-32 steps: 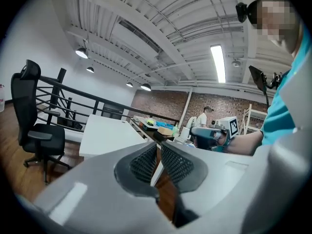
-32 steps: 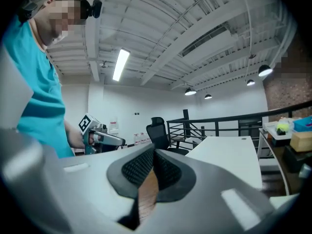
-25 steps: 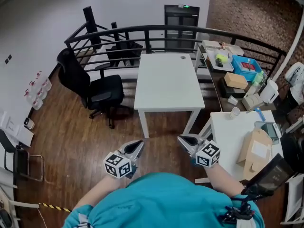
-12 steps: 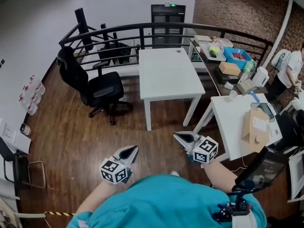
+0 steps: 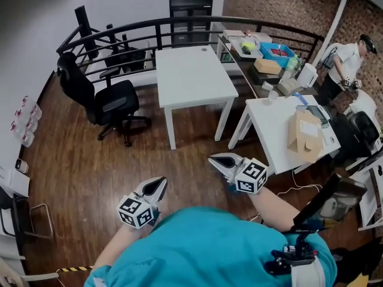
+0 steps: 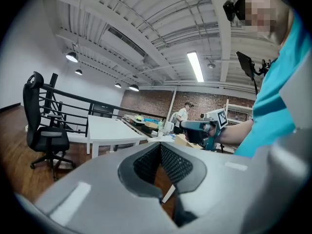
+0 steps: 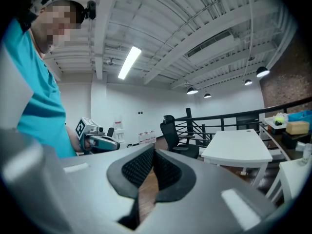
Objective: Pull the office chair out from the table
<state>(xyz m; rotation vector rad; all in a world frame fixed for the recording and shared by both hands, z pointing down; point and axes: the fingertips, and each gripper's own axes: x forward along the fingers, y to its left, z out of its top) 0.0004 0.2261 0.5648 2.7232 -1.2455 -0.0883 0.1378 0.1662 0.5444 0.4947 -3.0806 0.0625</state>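
Off the left edge of the table (image 5: 191, 79), the chair (image 5: 114, 103) stands on the floor (image 5: 78, 166), well apart from the tabletop and its legs. Its backrest is on the side away from the table, near the railing (image 5: 119, 31), and its seat faces the table. No part of the chair sits under the table; bare floor shows between the two.

Assessment: the pull-out appears complete, judged from how the chair lies now. Nothing further looks to be needed at the chair.

Left gripper (image 5: 159, 184) is held close to the person's body, well apart from the chair. Its jaws are together, and its own view shows the pads meeting at the tips with nothing between them. Right gripper (image 5: 215, 160) is also near the body, just off the near corner of the second table (image 5: 263, 130), which carries a box (image 5: 305, 136). Its jaws are likewise together and empty. Neither gripper touches the chair or either table.
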